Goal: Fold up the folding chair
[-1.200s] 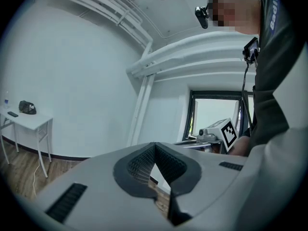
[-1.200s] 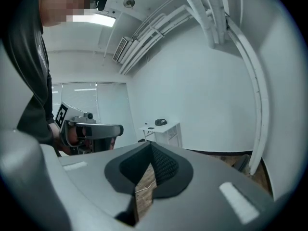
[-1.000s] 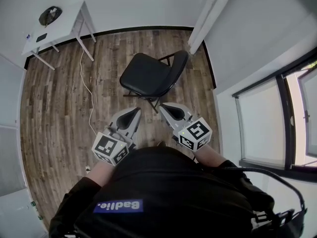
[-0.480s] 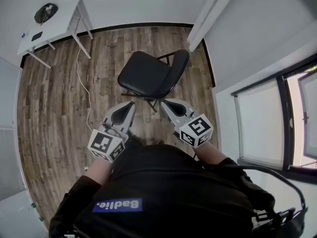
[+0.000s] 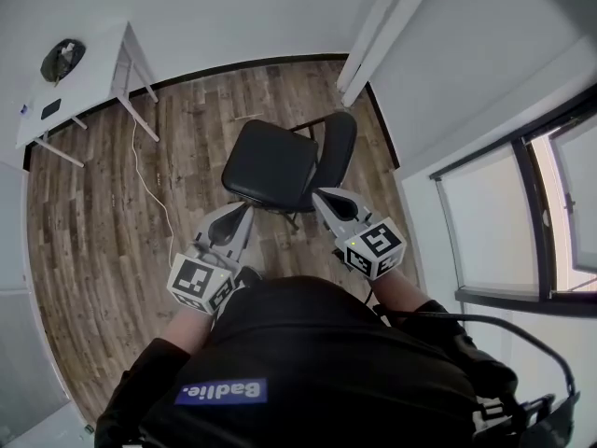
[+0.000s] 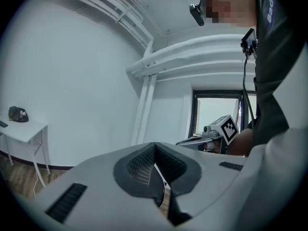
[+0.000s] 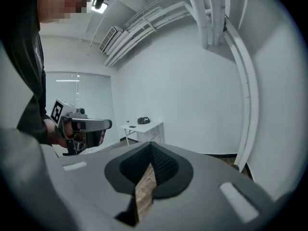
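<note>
A black folding chair (image 5: 269, 164) stands unfolded on the wood floor, seat flat, with its backrest (image 5: 337, 146) toward the right. My left gripper (image 5: 239, 213) hovers just in front of the seat's near left edge, jaws shut and empty. My right gripper (image 5: 324, 195) is at the seat's near right corner below the backrest, also shut with nothing in it. Whether either touches the chair I cannot tell. In the left gripper view the closed jaws (image 6: 154, 166) face a white wall, and the right gripper (image 6: 217, 131) shows beyond them. The right gripper view has its closed jaws (image 7: 150, 161) and the left gripper (image 7: 79, 128) at left.
A white table (image 5: 79, 71) with small dark items stands at the far left by the wall, also the white table (image 7: 144, 125). A white cable (image 5: 140, 171) trails over the floor. A white column (image 5: 371, 28) and a dark-framed window (image 5: 504, 217) line the right side.
The person has stepped toward the chair. Both grippers moved forward, from a short way in front of the chair to its near edge. Both stayed shut.
</note>
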A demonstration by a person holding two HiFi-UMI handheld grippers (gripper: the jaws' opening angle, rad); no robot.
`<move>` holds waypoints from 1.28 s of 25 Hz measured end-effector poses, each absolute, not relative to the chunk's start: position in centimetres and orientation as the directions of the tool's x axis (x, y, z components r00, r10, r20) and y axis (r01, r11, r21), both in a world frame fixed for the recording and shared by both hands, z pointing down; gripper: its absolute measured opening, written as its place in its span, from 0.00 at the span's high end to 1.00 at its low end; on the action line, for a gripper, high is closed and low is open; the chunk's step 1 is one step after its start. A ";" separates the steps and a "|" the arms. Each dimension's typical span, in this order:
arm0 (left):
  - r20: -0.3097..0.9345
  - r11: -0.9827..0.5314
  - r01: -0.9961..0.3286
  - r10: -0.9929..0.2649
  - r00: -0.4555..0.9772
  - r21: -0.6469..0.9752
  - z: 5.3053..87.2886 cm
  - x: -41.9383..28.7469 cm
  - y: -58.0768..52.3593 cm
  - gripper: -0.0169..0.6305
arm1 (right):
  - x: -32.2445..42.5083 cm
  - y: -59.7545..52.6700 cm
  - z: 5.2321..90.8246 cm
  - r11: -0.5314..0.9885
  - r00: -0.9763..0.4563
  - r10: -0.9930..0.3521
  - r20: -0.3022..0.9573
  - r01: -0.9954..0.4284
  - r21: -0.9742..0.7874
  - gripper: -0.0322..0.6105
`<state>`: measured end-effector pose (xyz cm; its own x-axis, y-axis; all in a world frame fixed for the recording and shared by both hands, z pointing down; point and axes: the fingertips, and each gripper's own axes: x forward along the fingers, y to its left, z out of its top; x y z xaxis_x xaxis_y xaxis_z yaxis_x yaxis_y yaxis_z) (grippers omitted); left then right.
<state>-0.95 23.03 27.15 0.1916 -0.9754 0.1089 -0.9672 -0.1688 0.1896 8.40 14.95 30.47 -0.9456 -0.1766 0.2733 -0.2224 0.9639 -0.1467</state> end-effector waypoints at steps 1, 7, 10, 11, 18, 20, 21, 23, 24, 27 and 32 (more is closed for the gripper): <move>0.108 -0.178 -0.965 -0.973 0.202 0.194 27.3 -1.5 22.8 0.97 | 7.9 14.6 30.6 0.961 -0.943 -0.190 0.275 -0.236 -0.147 0.95; 0.112 -0.219 -0.956 -0.964 0.243 0.194 28.0 -4.0 21.4 0.97 | 5.9 12.8 31.1 0.947 -0.929 -0.242 0.280 -0.289 -0.139 0.95; 0.117 -0.218 -0.957 -0.963 0.243 0.193 28.0 -4.4 19.9 0.97 | 5.9 11.5 31.5 0.947 -0.926 -0.241 0.291 -0.290 -0.137 0.95; 0.118 -0.216 -0.957 -0.963 0.241 0.194 27.9 -4.5 19.2 0.97 | 5.9 10.7 31.6 0.946 -0.925 -0.241 0.292 -0.291 -0.140 0.95; 0.111 -0.167 -0.961 -0.975 0.195 0.223 28.4 -3.4 14.2 0.97 | 6.7 5.9 33.0 0.956 -0.937 -0.189 0.295 -0.244 -0.162 0.95; 0.115 -0.153 -0.963 -0.976 0.182 0.222 28.5 -2.9 12.4 0.97 | 6.8 4.3 33.0 0.961 -0.942 -0.165 0.294 -0.220 -0.166 0.95; 0.117 -0.145 -0.964 -0.978 0.175 0.223 28.6 -2.8 11.4 0.97 | 6.9 3.5 33.2 0.963 -0.943 -0.156 0.292 -0.211 -0.168 0.95; 0.118 -0.129 -0.966 -0.980 0.158 0.223 28.7 -2.7 9.5 0.97 | 6.9 1.8 33.7 0.964 -0.947 -0.142 0.288 -0.198 -0.175 0.95; 0.116 -0.123 -0.967 -0.982 0.151 0.222 28.8 -2.8 8.7 0.97 | 6.9 1.1 34.0 0.964 -0.948 -0.137 0.286 -0.193 -0.180 0.95; 0.121 -0.101 -0.971 -0.984 0.129 0.215 29.5 -3.2 6.8 0.97 | 6.9 -0.5 35.4 0.962 -0.948 -0.115 0.297 -0.180 -0.203 0.95; 0.142 -0.070 -0.975 -0.985 0.102 0.213 31.1 -3.6 4.4 0.97 | 7.6 -2.5 37.6 0.957 -0.944 -0.103 0.314 -0.180 -0.227 0.95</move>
